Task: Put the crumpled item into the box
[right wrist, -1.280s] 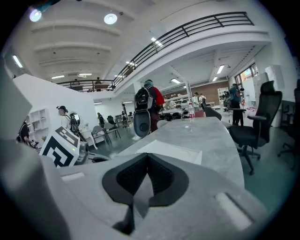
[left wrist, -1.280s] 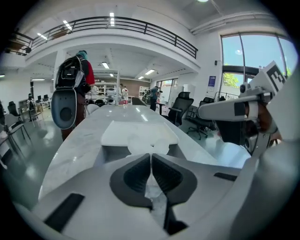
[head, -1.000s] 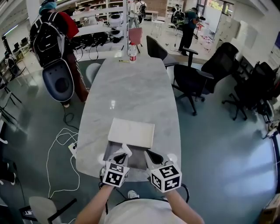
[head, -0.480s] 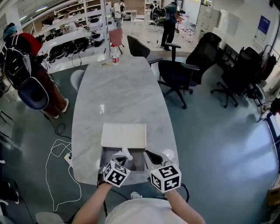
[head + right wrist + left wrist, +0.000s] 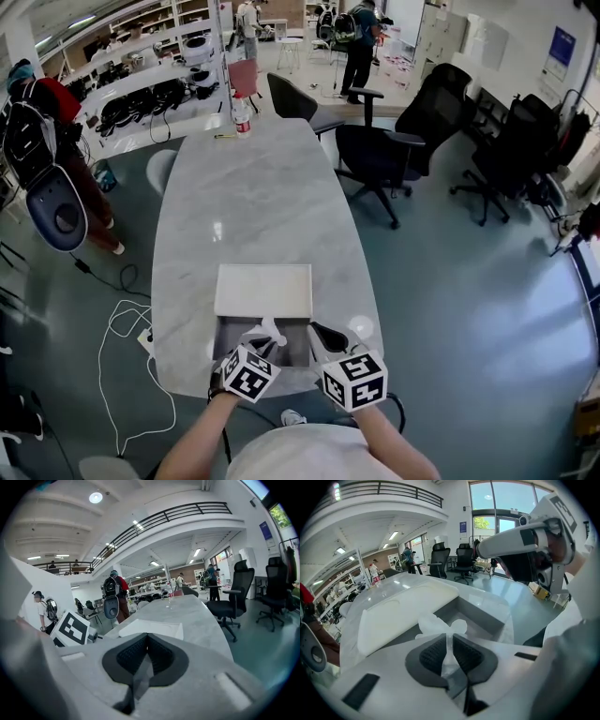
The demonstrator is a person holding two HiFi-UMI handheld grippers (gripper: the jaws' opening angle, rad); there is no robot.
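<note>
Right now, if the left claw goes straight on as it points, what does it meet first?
Probably the inside of the open box, its floor or far wall; depth is unclear. The left claw is shut on the crumpled item.

An open-plan lab: marble table [image 5: 262, 197], office chairs [image 5: 375, 155], equipment shelves [image 5: 141, 80], mezzanine railing [image 5: 164, 515].

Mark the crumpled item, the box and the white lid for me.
crumpled item [image 5: 440, 626]: left gripper view, white bunch just past the jaws.
box [image 5: 485, 617]: left gripper view, grey inner wall.
white lid [image 5: 264, 291]: head view, middle of its top face.
</note>
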